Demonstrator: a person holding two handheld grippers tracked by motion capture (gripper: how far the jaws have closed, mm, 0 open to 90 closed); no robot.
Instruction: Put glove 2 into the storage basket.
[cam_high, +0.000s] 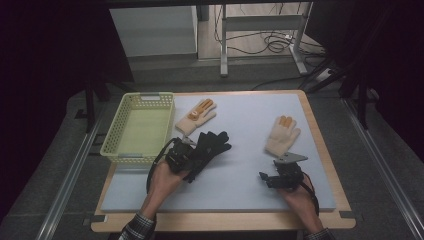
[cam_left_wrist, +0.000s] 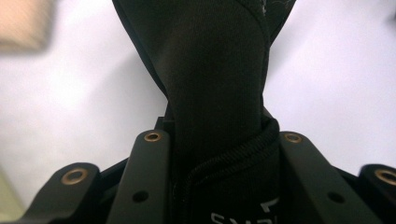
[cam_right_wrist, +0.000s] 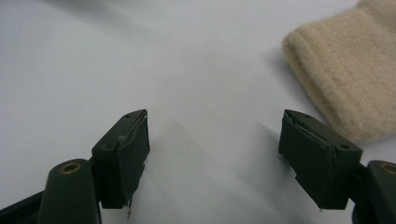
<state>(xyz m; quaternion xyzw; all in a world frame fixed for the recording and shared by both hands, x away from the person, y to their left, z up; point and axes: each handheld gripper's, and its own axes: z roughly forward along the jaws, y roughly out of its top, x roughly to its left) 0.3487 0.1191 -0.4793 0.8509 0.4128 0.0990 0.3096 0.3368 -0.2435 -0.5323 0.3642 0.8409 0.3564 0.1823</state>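
High view: the left gripper (cam_high: 184, 152) is clamped on the cuff of a soft black fabric glove (cam_high: 209, 146) just right of the pale green lattice plastic basket (cam_high: 138, 128), glove fingers pointing up-right across the open grey worktop (cam_high: 240, 175). Left gripper view: the jaws pinch its ribbed cuff. Right gripper view: the right gripper (cam_right_wrist: 215, 140) gapes empty beside 1 fuzzy cream knit glove (cam_right_wrist: 348, 74).

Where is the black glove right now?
In the high view the black glove is left of centre on the grey mat, clamped at its cuff by the left gripper, just below the cream glove and right of the green basket.
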